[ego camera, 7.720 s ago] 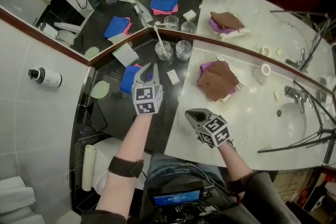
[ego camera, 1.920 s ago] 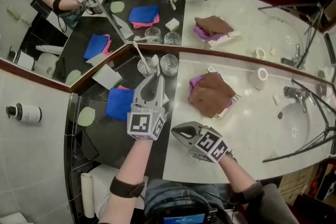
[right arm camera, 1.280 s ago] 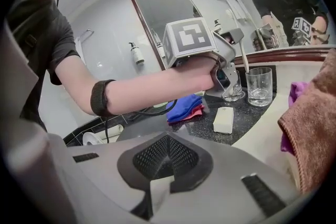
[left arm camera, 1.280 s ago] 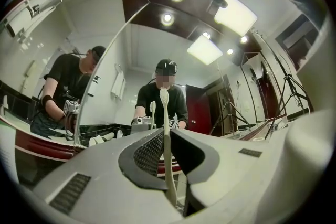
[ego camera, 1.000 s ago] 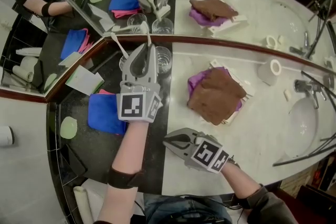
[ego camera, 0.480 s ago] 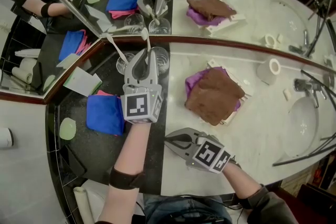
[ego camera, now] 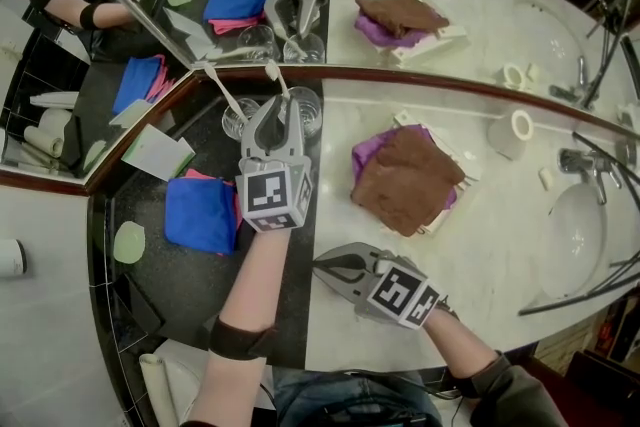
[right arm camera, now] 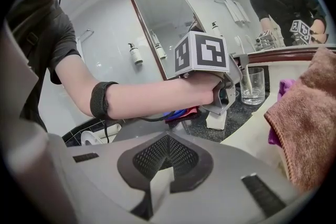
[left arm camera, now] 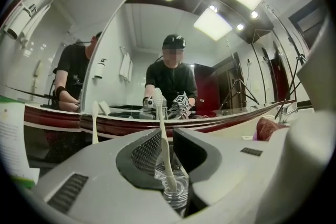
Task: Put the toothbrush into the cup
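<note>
Toothbrush [left arm camera: 160,113] leans in the cup [left arm camera: 176,197], loose between the just-parted jaws of the left tongs [left arm camera: 167,132], so a crooked retreat could snag it and topple the cup; right tongs [right arm camera: 167,135] closed, empty.

Clear glass cup [left arm camera: 176,194], white plastic toothbrush [left arm camera: 163,134]

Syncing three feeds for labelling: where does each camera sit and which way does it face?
Head view: on the person's head, looking steeply down at the counter; both forearms, left gripper, right gripper show.
Left gripper view: rides that gripper, facing the mirror; its jaws, just opened, flank the toothbrush standing in the cup.
Right gripper view: rides that gripper, looks along its shut jaws toward the left forearm.
Head and left gripper views share toothbrush and cup.
</note>
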A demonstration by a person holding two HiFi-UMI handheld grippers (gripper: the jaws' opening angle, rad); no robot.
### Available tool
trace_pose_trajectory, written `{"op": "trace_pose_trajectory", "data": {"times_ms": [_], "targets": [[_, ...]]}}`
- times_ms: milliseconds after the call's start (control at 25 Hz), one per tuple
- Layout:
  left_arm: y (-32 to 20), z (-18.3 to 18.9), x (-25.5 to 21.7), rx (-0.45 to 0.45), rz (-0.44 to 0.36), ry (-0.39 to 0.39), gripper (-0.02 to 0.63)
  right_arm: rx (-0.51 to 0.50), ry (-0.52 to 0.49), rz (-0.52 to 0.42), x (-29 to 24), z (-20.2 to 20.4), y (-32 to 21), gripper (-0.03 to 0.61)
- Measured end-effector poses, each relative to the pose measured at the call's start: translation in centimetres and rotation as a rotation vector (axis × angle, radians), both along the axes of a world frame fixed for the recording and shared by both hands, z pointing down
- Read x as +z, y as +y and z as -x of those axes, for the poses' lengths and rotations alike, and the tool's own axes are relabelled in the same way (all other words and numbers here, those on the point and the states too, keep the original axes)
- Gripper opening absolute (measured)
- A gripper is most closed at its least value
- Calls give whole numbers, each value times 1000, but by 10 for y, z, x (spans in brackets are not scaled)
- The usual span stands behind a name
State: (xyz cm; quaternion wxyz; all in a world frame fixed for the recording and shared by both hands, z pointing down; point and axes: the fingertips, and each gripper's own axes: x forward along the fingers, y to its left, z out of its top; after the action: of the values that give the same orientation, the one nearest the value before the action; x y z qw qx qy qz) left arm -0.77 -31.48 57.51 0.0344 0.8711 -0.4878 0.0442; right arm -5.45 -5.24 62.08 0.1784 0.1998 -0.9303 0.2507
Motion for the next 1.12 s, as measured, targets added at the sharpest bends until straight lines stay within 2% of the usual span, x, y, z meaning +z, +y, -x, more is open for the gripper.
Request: {"op": "trace_pose_trajectory", "data": {"times_ms": [160,560,760,840,960,1120], "targets": [[0,0,4,-11,32,-2,103,7,-1,3,0,-2,3,14],[7,1,7,-21,53,-16,104,31,1,3,-1,-7,8,14],[24,10,-6,-4,101,-53,103,101,16,7,-10,-20,5,14],[38,25,-13,-12,129,-79,91,149,29,15,-16,-27,4,14],[69,48,-32,-22,167,-106,3,217,53,28,-28,-43,7,14],[114,69,-57,-15,212,-138,3,264,86,27,-48,-66,11,15]]}}
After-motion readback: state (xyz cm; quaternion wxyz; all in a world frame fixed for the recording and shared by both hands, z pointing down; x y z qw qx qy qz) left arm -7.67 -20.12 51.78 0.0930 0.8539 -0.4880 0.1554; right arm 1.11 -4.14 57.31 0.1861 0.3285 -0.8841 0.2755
